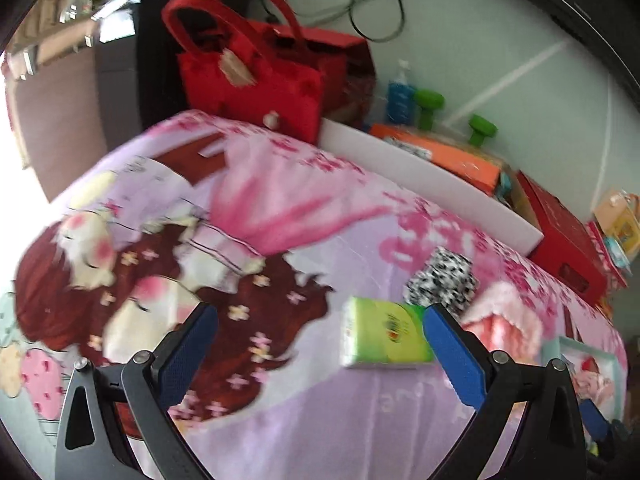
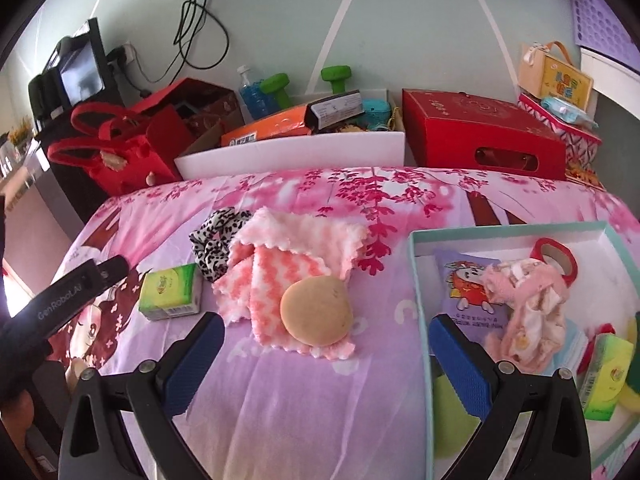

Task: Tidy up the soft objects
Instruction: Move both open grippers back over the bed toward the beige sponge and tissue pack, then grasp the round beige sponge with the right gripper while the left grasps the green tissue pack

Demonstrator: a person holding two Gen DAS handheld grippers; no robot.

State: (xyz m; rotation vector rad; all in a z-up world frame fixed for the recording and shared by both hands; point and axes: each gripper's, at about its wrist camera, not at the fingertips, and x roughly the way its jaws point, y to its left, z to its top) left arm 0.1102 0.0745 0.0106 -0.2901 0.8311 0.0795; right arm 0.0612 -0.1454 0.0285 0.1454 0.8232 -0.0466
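Softly, a fluffy zigzag cloth [image 2: 288, 256] bears a smooth round puff [image 2: 316, 310].

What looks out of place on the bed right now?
The pink striped cloth lies crumpled rather than folded, with the tan round sponge resting on it. The leopard scrunchie and a green tissue pack still sit outside the teal box. Nothing looks spilled or damaged.

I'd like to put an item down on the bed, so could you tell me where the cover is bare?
Free: the lilac cover in front of the tan round pad, between the right gripper fingers and short of the teal tray. Crowded: around the pink cloth, leopard scrunchie and green tissue pack.
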